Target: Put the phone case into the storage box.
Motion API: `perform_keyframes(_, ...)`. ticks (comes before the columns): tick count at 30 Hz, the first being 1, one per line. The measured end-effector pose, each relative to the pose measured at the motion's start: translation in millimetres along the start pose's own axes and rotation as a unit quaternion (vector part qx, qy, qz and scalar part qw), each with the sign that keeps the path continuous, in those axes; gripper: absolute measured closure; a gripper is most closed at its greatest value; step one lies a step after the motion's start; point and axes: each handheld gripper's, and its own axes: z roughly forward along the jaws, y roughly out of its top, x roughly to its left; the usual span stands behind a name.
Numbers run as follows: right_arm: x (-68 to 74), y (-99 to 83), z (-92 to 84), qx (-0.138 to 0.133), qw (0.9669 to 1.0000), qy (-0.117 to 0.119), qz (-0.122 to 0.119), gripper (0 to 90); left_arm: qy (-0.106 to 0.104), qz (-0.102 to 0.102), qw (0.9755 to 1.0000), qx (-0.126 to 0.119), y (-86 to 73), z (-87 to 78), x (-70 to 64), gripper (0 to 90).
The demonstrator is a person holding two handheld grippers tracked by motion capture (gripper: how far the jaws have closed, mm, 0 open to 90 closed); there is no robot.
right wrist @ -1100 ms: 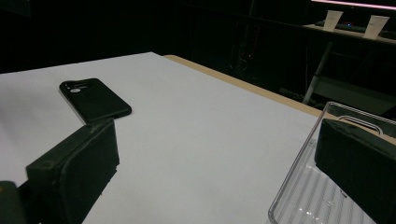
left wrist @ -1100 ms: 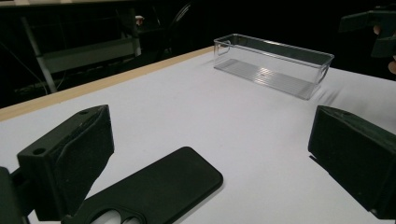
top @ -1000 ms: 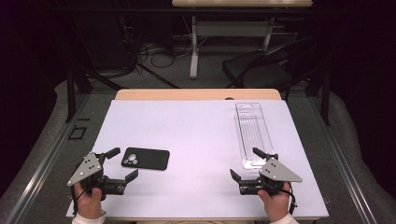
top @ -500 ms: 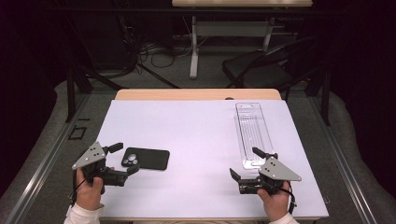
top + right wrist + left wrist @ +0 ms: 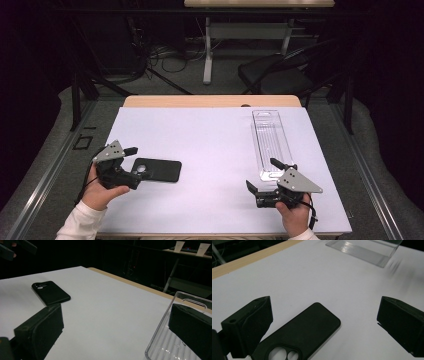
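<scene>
My left claw gapes wide, empty, straddling the phone case to grab it; my right claw, equally open, waits beside the clear tray.

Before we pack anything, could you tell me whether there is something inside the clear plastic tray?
The clear plastic tray looks empty: through its ribbed floor only the white table cover shows. Its near end is partly hidden behind the right gripper, so that corner cannot be checked.
</scene>
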Motion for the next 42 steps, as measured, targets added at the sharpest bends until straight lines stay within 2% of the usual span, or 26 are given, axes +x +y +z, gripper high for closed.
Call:
perform_keyframes(9,0.4,0.0,0.9,0.005,1.0,0.003,-0.001,0.0,0.002,0.005,0.9996,0.028,9.4,4.7,6.5,0.3)
perform_keyframes(17,0.2,-0.5,2.5,0.007,1.0,0.004,0.0,0.0,0.017,-0.009,0.9982,0.057,16.3,12.2,19.4,2.3)
perform_keyframes(21,0.2,-0.9,3.5,0.009,1.0,0.004,0.001,0.0,0.026,-0.017,0.9971,0.069,17.8,17.7,26.0,12.2)
perform_keyframes(22,0.2,-1.1,3.9,0.009,0.9999,0.004,0.001,0.0,0.028,-0.023,0.9969,0.07,17.9,19.7,28.4,12.2)
perform_keyframes(25,0.1,-1.5,4.8,0.012,0.9999,0.004,0.001,0.0,0.041,-0.038,0.9952,0.081,17.6,28.3,36.7,19.5)
perform_keyframes(26,0.0,-1.6,4.9,0.012,0.9999,0.004,0.001,0.0,0.041,-0.038,0.9952,0.081,17.6,28.3,36.7,24.1)
perform_keyframes(27,-0.1,-1.7,4.9,0.012,0.9999,0.004,0.001,0.0,0.051,-0.045,0.994,0.086,17.0,31.6,39.6,28.1)
perform_keyframes(29,-0.4,-1.8,4.8,0.012,0.9999,0.003,0.002,0.0,0.052,-0.044,0.9938,0.088,16.9,32.8,41.4,30.9)
perform_keyframes(30,-1.0,-2.0,4.8,0.013,0.9999,0.002,0.001,0.0,0.059,-0.052,0.9926,0.092,16.4,35.6,44.3,38.1)
perform_keyframes(31,-1.1,-2.0,4.7,0.014,0.9999,0.002,0.001,0.0,0.06,-0.06,0.9917,0.097,16.0,36.9,46.0,40.5)
perform_keyframes(33,-1.3,-2.2,4.9,0.014,0.9999,0.002,0.001,0.0,0.065,-0.063,0.991,0.099,15.3,38.4,47.8,48.3)
perform_keyframes(34,-1.3,-2.2,4.9,0.014,0.9999,0.002,0.001,0.0,0.067,-0.065,0.9906,0.099,14.5,40.0,49.4,48.3)
perform_keyframes(35,-1.2,-2.3,4.9,0.015,0.9999,0.002,0.001,0.0,0.065,-0.067,0.9903,0.103,13.6,41.4,50.9,57.2)
perform_keyframes(37,-1.1,-2.3,4.8,0.015,0.9999,0.002,0.0,0.0,0.067,-0.082,0.9889,0.105,11.0,45.0,53.5,58.6)
perform_keyframes(38,-1.2,-2.3,4.7,0.015,0.9999,0.002,-0.001,0.0,0.07,-0.082,0.9884,0.107,9.6,47.0,54.8,64.7)
perform_keyframes(41,-1.7,-2.5,4.6,0.016,0.9999,0.003,-0.001,0.2,0.076,-0.087,0.9873,0.109,5.5,52.8,58.7,74.8)
perform_keyframes(42,-1.7,-2.5,4.6,0.016,0.9999,0.003,-0.001,0.2,0.078,-0.087,0.9869,0.111,4.4,54.8,60.1,74.8)
